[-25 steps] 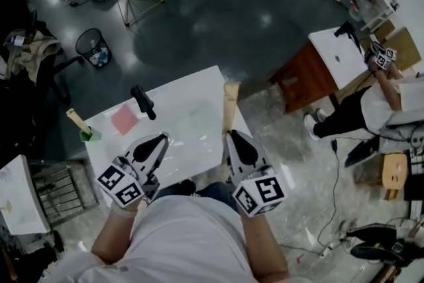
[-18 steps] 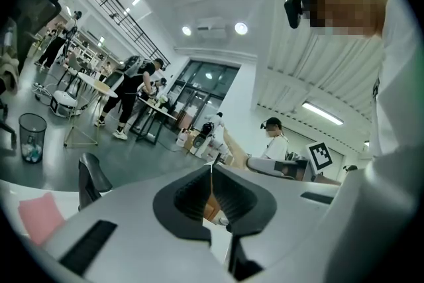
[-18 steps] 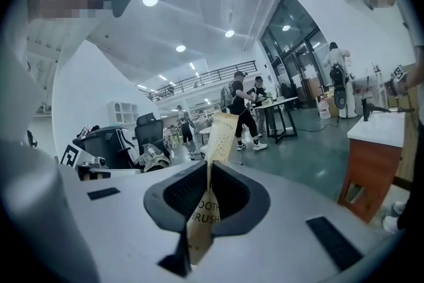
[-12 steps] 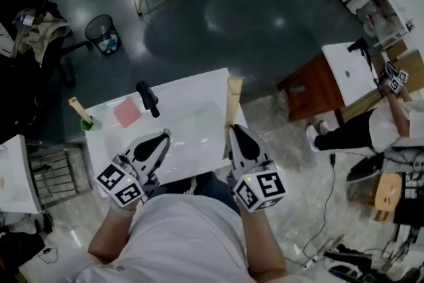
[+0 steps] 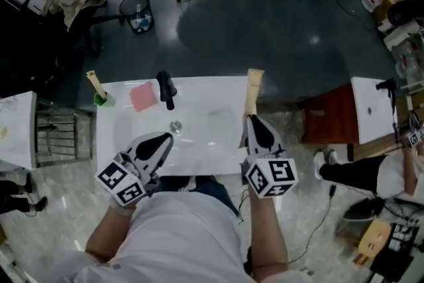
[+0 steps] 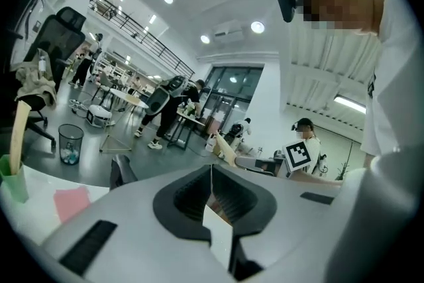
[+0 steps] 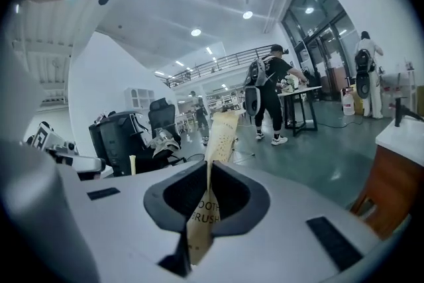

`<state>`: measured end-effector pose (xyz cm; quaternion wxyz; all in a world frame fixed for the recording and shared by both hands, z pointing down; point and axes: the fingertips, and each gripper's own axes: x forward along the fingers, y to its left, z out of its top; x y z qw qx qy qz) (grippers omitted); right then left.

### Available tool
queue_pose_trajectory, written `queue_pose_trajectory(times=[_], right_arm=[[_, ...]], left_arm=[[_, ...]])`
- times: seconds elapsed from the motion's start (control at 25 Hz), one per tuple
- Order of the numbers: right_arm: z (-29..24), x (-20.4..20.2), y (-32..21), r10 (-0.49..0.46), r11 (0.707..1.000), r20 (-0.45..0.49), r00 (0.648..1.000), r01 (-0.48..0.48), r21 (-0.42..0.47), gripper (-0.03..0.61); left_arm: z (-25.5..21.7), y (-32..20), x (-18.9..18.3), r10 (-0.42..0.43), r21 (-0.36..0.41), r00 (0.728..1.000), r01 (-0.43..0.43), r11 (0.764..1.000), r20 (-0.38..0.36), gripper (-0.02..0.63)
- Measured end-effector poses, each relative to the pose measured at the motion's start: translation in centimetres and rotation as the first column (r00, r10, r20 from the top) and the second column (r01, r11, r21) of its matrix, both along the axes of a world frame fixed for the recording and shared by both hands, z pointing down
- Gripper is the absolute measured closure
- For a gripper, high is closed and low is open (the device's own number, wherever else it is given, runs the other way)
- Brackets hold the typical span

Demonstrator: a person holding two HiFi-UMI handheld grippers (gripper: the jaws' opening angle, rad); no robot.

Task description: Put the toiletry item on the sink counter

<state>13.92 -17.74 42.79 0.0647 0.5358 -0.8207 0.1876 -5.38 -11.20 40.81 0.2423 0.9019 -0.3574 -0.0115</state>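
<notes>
The toiletry item is a long tan paper toothbrush packet point(image 5: 251, 99) point(image 7: 221, 131). My right gripper point(image 5: 258, 132) point(image 7: 209, 168) is shut on its lower part, and the packet stands up past the jaws over the right edge of the white sink counter point(image 5: 205, 142). My left gripper point(image 5: 156, 144) point(image 6: 211, 171) hovers over the counter's front left, its jaws meeting in a line with nothing between them. On the counter are a black faucet point(image 5: 165, 88) point(image 6: 122, 172), a pink pad point(image 5: 142, 97) point(image 6: 71, 202) and a green cup point(image 5: 101, 100) point(image 6: 11, 177) holding a stick.
A black waste bin point(image 5: 137, 12) point(image 6: 69, 143) stands on the dark floor beyond the counter. A wire rack point(image 5: 63, 137) is at the left. A second white-topped wooden cabinet point(image 5: 369, 109) with a person beside it is at the right. Cables lie on the floor.
The head view has swung, so the counter now lies square across it. My right gripper has moved with the packet, still along the counter's right edge. The left gripper has stayed in place.
</notes>
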Motion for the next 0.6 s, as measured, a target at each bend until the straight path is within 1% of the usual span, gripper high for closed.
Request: queue_pose_trajectory(times=[0.16,0.36,0.6], right_arm=[[1.9,0.2,-2.9,-0.051,0.998,-0.024,0.998,0.050,-0.041,0.541],[5.5,0.0,-6.1,-0.113,0.989,-0.056,0.992,0.107,-0.100,0.541],[11.0,-0.6,-8.8,-0.193,0.970,-0.115,0.974,0.172,-0.174,0.541]], left_arm=[[0.0,-0.2,-0.6,-0.062,-0.001,0.997,0.062,0.998,0.037,0.594],[0.0,-0.3,-1.3,-0.140,-0.004,0.987,0.141,0.990,0.073,0.594],[1.5,0.4,-2.1,-0.221,-0.045,0.968,0.227,0.973,0.116,0.594]])
